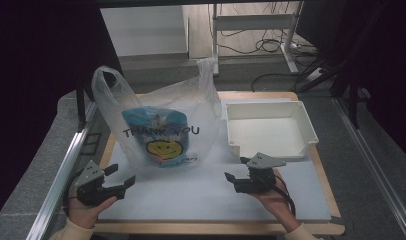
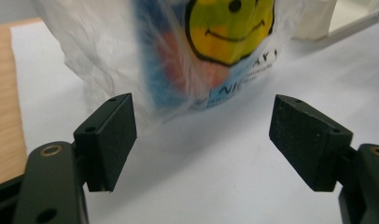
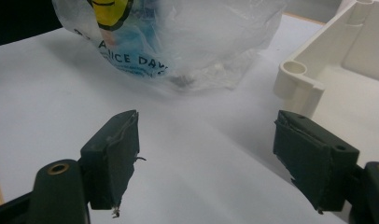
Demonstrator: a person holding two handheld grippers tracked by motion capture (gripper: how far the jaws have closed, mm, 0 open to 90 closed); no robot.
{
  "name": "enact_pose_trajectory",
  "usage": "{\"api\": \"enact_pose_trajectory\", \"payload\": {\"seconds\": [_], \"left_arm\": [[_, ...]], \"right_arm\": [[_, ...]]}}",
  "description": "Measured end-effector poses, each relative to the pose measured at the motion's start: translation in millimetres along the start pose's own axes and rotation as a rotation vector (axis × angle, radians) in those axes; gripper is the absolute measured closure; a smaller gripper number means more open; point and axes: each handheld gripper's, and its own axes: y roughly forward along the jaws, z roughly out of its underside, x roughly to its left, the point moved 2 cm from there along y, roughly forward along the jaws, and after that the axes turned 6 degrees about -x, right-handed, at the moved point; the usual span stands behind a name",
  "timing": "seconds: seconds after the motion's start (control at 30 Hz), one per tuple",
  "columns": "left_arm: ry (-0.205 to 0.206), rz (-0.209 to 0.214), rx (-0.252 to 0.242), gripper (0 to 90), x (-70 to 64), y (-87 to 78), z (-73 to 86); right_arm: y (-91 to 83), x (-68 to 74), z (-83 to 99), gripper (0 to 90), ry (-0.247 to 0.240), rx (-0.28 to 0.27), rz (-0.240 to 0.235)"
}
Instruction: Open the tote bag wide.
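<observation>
A translucent plastic bag [image 1: 161,125] stands upright at the centre left of the high view, on the white mat [image 1: 201,195] that covers the tabletop [image 1: 318,165]. It bears a yellow smiley and the words "THANK YOU", and a blue packet [image 1: 153,120] shows through its skin. Its two handle loops rise toward the upper part of the frame. Just to its right, at centre right, sits an empty white tray [image 1: 271,130], its near rim close to the right tool [image 1: 245,181].

The left tool [image 1: 118,177] rests at the lower left of the frame, by the mat's left edge, held in a hand [image 1: 86,207]. Its jaws are spread wide and hold nothing. In the left gripper view the bag [image 2: 178,51] stands just beyond the jaws, apart from them, with bare mat [image 2: 215,168] between.

The right tool sits at lower centre right, held in the other hand [image 1: 276,197], its jaws likewise spread and empty. In the right gripper view the bag [image 3: 178,42] fills the upper left and the tray's corner [image 3: 299,79] the upper right, with open mat [image 3: 201,154] before the jaws.

A broad bare strip of mat runs along the lower frame between the two tools.
</observation>
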Motion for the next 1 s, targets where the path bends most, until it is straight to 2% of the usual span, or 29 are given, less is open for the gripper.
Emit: {"api": "enact_pose_trajectory", "payload": {"seconds": [0.17,0.23,0.37,0.43,0.53,0.77,1.0], "left_arm": [[-0.006,0.014,-0.029,22.0,0.7,-7.6,-16.5],[-0.005,0.012,-0.041,22.0,0.3,-9.8,-20.3],[0.0,0.004,-0.076,23.0,-0.3,-21.9,-38.8],[0.0,0.002,-0.077,23.2,0.3,-23.9,-42.1],[-0.024,0.004,-0.092,24.2,3.3,-29.9,-54.9],[-0.03,0.025,-0.099,24.3,6.0,-30.3,-73.4],[-0.032,0.027,-0.097,24.3,9.5,-30.6,-81.8]], "right_arm": [[0.1,1.6,5.2,22.8,0.002,0.013,-0.01],[0.3,1.6,5.9,22.9,0.001,0.015,-0.013],[0.2,2.7,10.8,23.0,-0.005,0.027,-0.022],[0.0,2.9,12.0,23.0,-0.009,0.03,-0.019],[-1.3,3.1,15.3,23.0,-0.012,0.033,-0.018],[-1.8,4.6,16.3,23.0,-0.018,0.038,-0.016],[-1.1,4.2,18.1,23.0,-0.025,0.048,-0.008]]}}
